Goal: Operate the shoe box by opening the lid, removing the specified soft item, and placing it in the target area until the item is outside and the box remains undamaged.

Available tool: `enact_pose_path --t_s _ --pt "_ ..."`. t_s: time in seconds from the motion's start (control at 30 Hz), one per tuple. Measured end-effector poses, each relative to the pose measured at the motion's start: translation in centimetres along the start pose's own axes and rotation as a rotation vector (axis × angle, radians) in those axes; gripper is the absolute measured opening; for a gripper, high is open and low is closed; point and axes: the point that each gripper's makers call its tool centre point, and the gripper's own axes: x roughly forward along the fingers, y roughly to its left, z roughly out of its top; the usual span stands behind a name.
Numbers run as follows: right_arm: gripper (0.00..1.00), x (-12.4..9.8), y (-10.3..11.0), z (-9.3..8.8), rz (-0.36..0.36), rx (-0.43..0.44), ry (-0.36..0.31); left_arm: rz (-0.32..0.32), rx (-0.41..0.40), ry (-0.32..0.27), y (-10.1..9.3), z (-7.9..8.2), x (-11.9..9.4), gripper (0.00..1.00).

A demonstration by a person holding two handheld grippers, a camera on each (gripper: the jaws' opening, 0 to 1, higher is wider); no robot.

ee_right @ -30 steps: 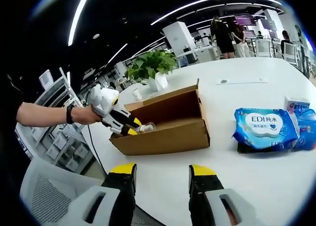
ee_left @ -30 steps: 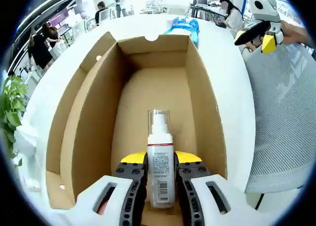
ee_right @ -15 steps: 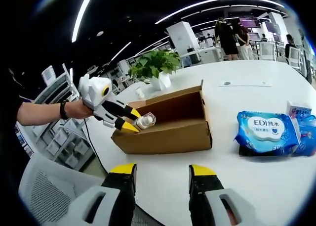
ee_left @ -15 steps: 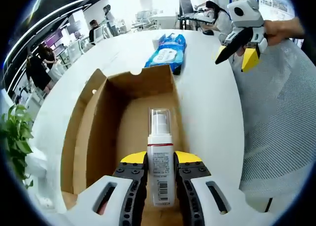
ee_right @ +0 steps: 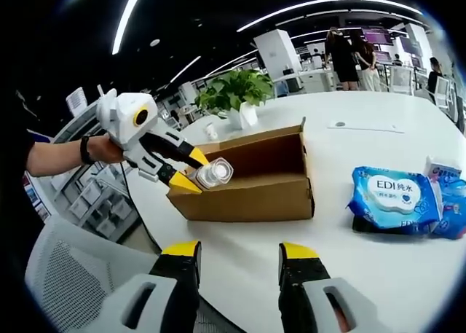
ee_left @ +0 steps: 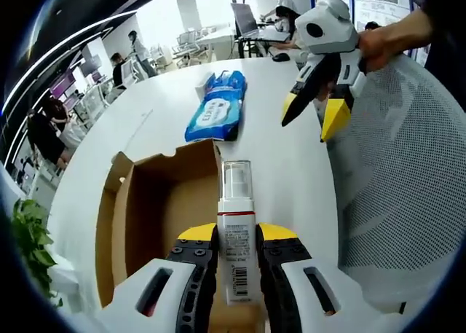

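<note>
Removal step: left gripper (ee_left: 237, 256) clamped on spray bottle (ee_left: 237, 238) above open shoe box (ee_left: 156, 216); right gripper (ee_right: 240, 264) apart, empty. Next: placement on table (ee_right: 378, 275) near wipes pack (ee_right: 397, 202).

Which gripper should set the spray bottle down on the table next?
Left. The left gripper is shut on the spray bottle, held above the open shoe box. The right gripper is open, holds nothing, and hangs off the table's near edge.
</note>
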Motion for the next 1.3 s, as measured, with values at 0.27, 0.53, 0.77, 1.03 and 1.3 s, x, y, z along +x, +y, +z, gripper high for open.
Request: enact_pose_path --t_s 0.27,0.53,0.77,1.03,1.3 --pt "0.4 -0.2 0.9 0.9 0.034 -0.087 -0.015 -0.057 0.06 -0.001 -2.2 1.7 0.6 0.19" --pt "0.4 -0.4 2.0 1.7 0.09 -0.182 -0.025 -0.138 0.094 -0.05 -4.0 3.7 0.9 0.19" --pt "0.39 -0.4 3.2 2.1 0.145 -0.224 -0.028 -0.209 0.136 -0.067 -5.7 4.8 1.1 0.19" --pt "0.33 -0.6 4.1 1.7 0.194 -0.287 -0.001 -0.298 0.139 -0.098 -7.5 6.0 0.6 0.19" --pt "0.21 -1.4 6.5 1.1 0.308 -0.349 0.008 -0.421 0.167 -0.1 -9.6 6.0 0.0 0.19"
